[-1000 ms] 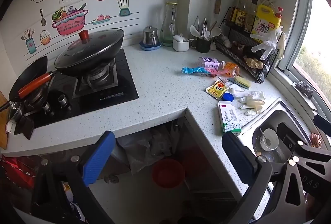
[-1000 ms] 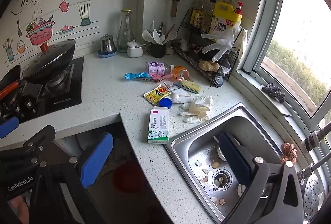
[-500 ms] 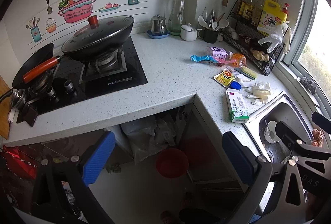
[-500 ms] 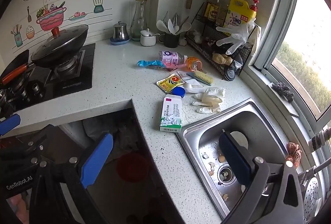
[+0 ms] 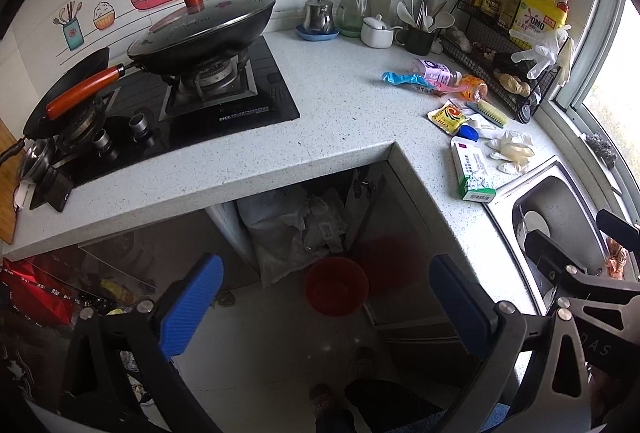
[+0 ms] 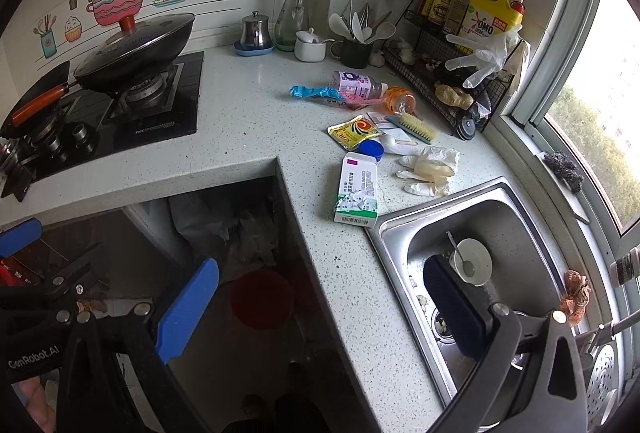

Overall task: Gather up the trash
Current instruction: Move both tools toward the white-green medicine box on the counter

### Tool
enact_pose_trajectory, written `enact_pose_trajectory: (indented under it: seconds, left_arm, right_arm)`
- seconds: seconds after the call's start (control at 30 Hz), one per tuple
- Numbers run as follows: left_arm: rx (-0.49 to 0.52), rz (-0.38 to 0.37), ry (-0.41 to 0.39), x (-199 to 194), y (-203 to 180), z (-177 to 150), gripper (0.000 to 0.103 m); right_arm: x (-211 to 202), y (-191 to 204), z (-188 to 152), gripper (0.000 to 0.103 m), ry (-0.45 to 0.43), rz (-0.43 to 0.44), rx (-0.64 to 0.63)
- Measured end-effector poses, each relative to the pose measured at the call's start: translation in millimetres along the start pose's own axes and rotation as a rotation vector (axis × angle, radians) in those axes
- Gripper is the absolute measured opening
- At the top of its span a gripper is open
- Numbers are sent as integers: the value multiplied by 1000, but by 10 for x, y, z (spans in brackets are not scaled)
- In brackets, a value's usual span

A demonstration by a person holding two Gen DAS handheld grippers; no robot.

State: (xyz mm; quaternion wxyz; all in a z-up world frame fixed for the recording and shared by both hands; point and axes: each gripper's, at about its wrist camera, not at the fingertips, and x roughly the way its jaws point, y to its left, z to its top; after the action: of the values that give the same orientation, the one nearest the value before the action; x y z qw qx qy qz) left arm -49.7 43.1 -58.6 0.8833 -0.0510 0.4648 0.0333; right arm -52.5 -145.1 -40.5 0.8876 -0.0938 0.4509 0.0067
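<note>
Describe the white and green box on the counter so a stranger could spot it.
Find the steel sink. At its near-left corner, on the speckled counter, lies the flat carton. It alone is rectangular, white with a green end and barcode.

Lidded wok on the gas hob, white bowl in the steel sink.

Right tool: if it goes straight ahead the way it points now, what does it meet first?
Probably the countertop edge beside the sink, short of the white-and-green box. The right tool is open and empty. Depth is hard to judge.
</note>
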Motion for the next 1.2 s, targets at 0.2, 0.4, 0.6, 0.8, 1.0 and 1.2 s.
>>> enact_pose_trajectory:
  seconds: [0.2,0.4,0.6,0.8,1.0,1.2]
  left_arm:
    - [-14,1,32,36,100,-133,102]
    - [-24,-15,42,32,166,-240,102]
    - [-30,-19,48,9,203,-297,102]
    - [-28,-20,34,-37,245,-321,102]
    - [-24,-26,26,-71,275,-356,102]
    - [-21,-29,20,-107,293,-381,102]
  right_arm:
    - [47,78,-60,102,25,9,-17]
    - [35,181,-178,102,12,8,-22]
    - [16,226,-208,102,12,4,-28]
    - [-34,270,-241,102,1,1,-29]
    - [-69,303,-268,102,-4,-7,-28]
    - [-96,325,-289,102,-12,-10,-25]
